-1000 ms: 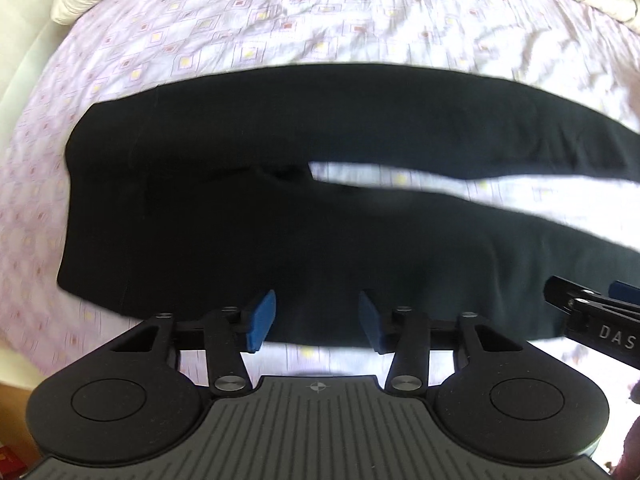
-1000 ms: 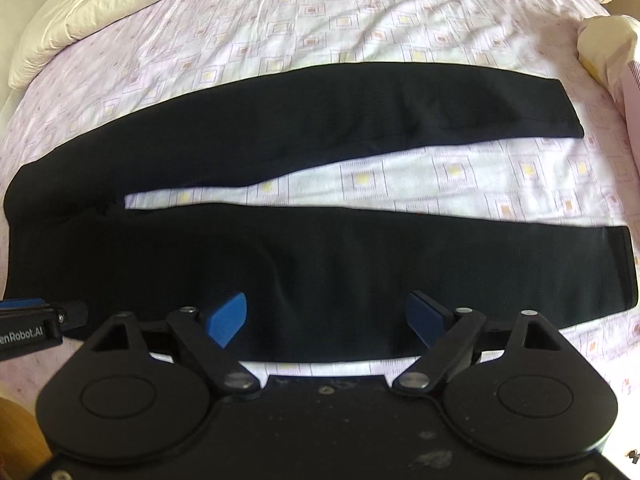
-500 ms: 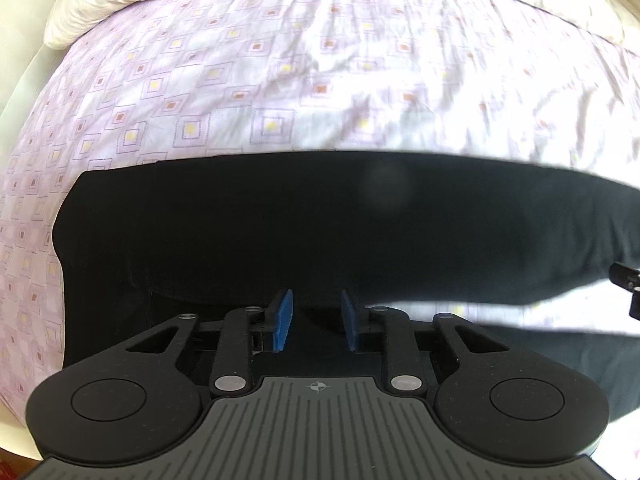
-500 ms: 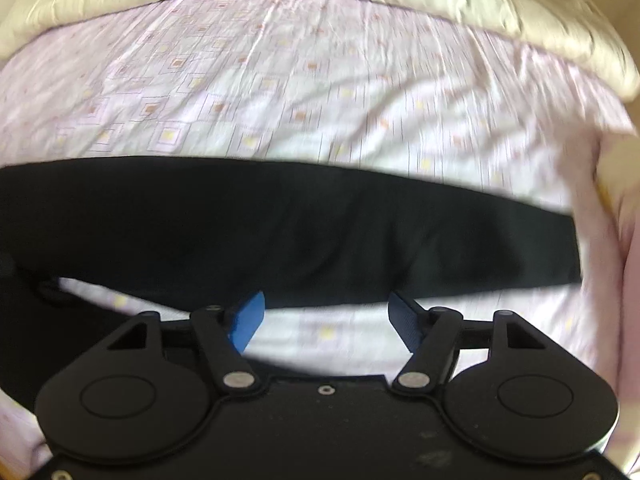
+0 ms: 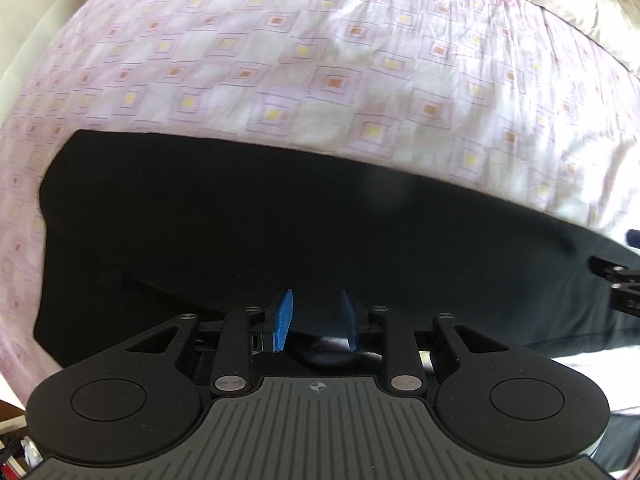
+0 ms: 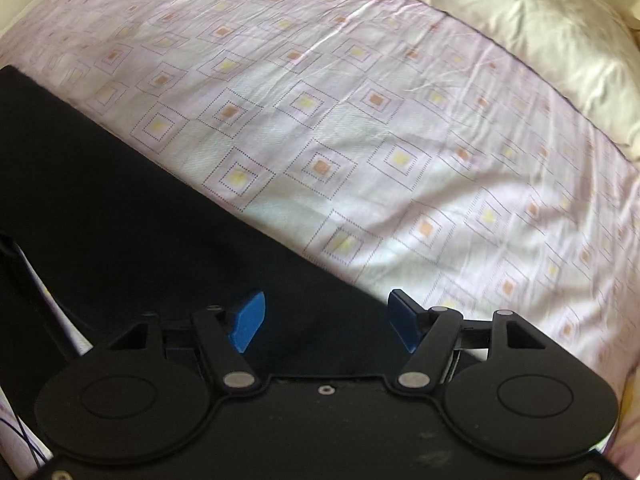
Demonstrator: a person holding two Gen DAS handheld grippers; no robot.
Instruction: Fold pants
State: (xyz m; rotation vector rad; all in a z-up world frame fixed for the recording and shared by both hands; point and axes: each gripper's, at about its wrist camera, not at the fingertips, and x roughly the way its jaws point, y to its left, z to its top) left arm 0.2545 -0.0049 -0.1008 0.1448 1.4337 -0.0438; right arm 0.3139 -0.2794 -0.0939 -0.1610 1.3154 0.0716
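Black pants (image 5: 280,220) lie flat on the lilac patterned sheet (image 5: 320,60). My left gripper (image 5: 315,318) points straight down over the crotch, where the sheet gap between the two legs ends. Its blue pads stand a narrow gap apart, with the cloth lying below them and not pinched. In the right wrist view the far pant leg (image 6: 120,220) runs diagonally from upper left to under my right gripper (image 6: 326,320). That gripper's jaws stand wide, above the leg near its far edge, gripping nothing. The near leg is mostly hidden under both tools.
A cream duvet (image 6: 520,20) is bunched along the far side of the bed. The bed's pale left edge (image 5: 24,40) shows in the left wrist view. A black part of the other tool (image 5: 618,286) reaches in at that view's right edge. Thin dark cables (image 6: 16,256) hang at the left.
Both grippers moved from the near edge of the near leg across to the far leg and sank a little. Both sets of jaws narrowed. The right gripper rolled, so the leg now looks diagonal.
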